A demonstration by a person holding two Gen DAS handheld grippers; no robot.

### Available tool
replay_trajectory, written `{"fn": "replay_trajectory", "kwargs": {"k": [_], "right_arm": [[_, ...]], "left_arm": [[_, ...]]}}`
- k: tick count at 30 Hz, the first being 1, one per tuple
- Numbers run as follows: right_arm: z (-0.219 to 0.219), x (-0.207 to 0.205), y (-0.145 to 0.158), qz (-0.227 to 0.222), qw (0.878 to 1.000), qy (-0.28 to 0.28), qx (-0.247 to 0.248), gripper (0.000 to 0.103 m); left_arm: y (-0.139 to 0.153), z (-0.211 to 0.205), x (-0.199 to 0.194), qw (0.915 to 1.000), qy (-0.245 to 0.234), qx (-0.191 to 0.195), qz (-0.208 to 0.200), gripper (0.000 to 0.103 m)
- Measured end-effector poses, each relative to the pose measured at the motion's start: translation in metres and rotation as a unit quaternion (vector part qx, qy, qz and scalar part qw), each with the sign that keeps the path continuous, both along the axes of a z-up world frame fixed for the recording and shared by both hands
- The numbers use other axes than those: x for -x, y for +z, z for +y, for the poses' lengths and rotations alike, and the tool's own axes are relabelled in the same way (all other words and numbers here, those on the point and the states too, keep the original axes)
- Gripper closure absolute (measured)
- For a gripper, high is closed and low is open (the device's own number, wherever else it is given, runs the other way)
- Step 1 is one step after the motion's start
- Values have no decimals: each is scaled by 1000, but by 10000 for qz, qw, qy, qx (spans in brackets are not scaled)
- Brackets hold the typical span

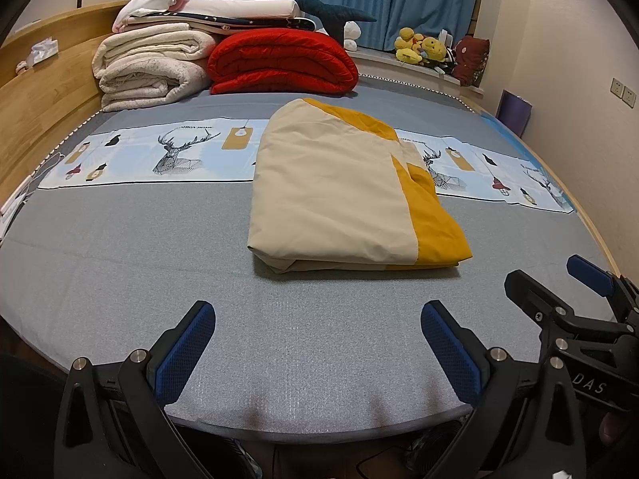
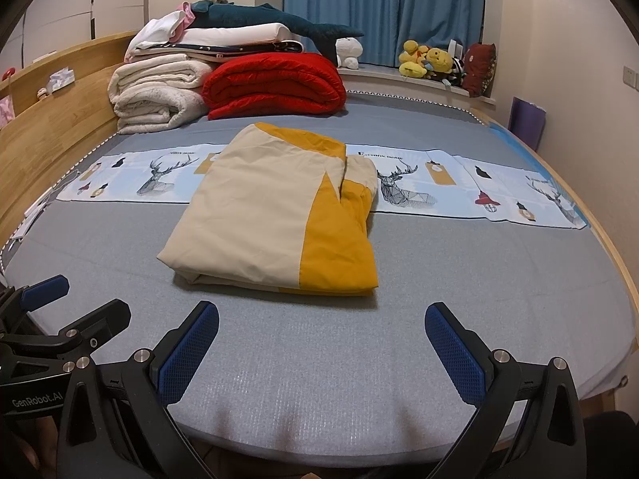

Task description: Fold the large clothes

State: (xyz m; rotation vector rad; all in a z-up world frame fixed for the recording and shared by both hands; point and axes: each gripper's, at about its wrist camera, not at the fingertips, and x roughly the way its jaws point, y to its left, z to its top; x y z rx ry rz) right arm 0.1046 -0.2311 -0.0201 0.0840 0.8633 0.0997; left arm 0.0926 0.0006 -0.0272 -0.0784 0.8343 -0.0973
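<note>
A cream and mustard-yellow cloth (image 1: 347, 191) (image 2: 279, 215) lies folded into a flat rectangle on the grey bed (image 1: 139, 247) (image 2: 479, 271). My left gripper (image 1: 317, 315) hovers open over the bed's near edge, short of the cloth's front fold, nothing between its blue pads. My right gripper (image 2: 321, 315) is open too, just in front of the cloth's yellow corner. Each gripper shows in the other's view: the right gripper (image 1: 559, 279) at the right edge, the left gripper (image 2: 76, 295) at the left edge.
A printed strip with deer drawings (image 1: 159, 155) (image 2: 459, 187) crosses the bed under the cloth. At the head end stand a red quilt (image 1: 279, 60) (image 2: 275, 84) and stacked white blankets (image 1: 147, 68) (image 2: 155, 92). Wooden bed frame (image 1: 36, 115) on the left; plush toys (image 2: 427, 60) sit on the window ledge.
</note>
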Motion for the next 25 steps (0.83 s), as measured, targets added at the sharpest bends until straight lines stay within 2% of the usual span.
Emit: {"fn": "replay_trajectory", "kwargs": {"k": [25], "right_arm": [[-2, -1, -1, -7, 10000, 12, 1, 0]], "left_arm": [[0, 0, 0, 10000, 0, 14, 0, 1]]}}
